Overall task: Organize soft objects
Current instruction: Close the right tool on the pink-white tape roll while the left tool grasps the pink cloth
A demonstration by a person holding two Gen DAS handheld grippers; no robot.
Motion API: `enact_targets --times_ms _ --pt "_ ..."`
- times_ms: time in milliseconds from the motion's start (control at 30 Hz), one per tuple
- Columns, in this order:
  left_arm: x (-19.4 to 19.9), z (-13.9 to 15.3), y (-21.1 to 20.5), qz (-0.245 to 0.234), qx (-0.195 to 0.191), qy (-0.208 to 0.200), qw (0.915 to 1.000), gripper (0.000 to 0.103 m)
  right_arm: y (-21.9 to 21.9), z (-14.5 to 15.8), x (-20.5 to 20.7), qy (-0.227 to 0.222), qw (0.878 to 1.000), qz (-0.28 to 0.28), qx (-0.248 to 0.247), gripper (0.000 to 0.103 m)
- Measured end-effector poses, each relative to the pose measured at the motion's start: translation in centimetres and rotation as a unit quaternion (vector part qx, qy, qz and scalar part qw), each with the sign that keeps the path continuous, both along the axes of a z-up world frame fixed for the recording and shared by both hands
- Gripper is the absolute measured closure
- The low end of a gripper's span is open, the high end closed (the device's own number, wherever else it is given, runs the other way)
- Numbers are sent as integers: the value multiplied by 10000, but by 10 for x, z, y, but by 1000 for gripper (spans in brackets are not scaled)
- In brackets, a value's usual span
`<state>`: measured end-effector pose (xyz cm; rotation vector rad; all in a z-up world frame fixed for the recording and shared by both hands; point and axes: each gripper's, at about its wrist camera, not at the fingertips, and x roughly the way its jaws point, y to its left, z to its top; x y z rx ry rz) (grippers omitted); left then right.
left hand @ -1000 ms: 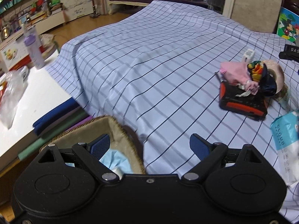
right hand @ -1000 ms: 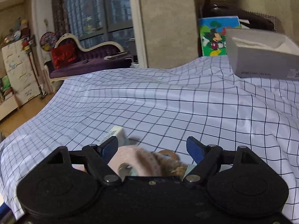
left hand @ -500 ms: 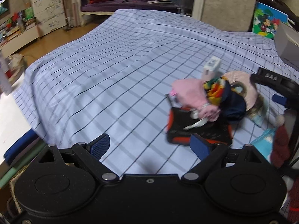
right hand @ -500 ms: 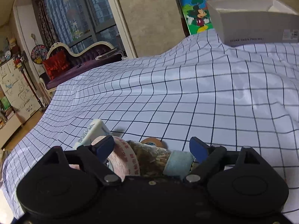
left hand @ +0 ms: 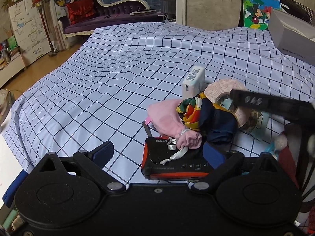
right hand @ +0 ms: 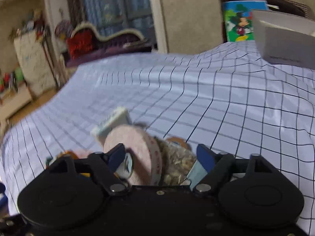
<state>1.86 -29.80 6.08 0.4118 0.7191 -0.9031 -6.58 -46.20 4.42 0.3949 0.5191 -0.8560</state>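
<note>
Left hand-held gripper (left hand: 159, 154): jaws spread wide, nothing between the blue pads (left hand: 104, 151). It hovers low over the white, dark-checked bedsheet (left hand: 118, 78).

At 1 o'clock from it, just ahead of the right pad, a black-and-orange portable radio (left hand: 173, 167) lies flat. A crumpled pink fabric pouch (left hand: 167, 120) with a white ribbon rests on the radio's far edge, touching a multicoloured silk scarf bundled with navy cloth (left hand: 208, 118). Behind them, at 12 to 1 o'clock, stand a white rectangular charger block (left hand: 194, 81) and a pale pink roll of tape (left hand: 226, 88).

Right hand-held gripper (right hand: 162, 154): jaws partly open, straddling the tape roll (right hand: 137, 149) and a speckled brown packet (right hand: 177, 161); whether the pads press on them I cannot tell, as the view is blurred.

A grey cardboard box (right hand: 285, 39) sits at 2 o'clock, well apart.
</note>
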Motion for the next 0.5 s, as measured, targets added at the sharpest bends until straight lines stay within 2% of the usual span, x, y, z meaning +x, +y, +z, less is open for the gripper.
enact_targets --times_ms 33,100,167,300,500 --pt "-1 -1 -1 -19 20 -20 10000 8 0 -1 4 101 9999 62 28 44" --pt "-3 -1 -3 -64 47 -88 9999 8 1 -2 8 224 9996 183 45 59" --pt "-5 -1 -6 -127 31 -136 9998 8 2 -1 8 174 9994 293 33 69" --pt "-11 2 -11 -310 -59 -222 9993 8 -3 2 0 -47 9998 123 127 69" --pt "-28 1 -21 -673 -140 -533 9962 4 -28 4 -29 -713 9941 -509 633 69"
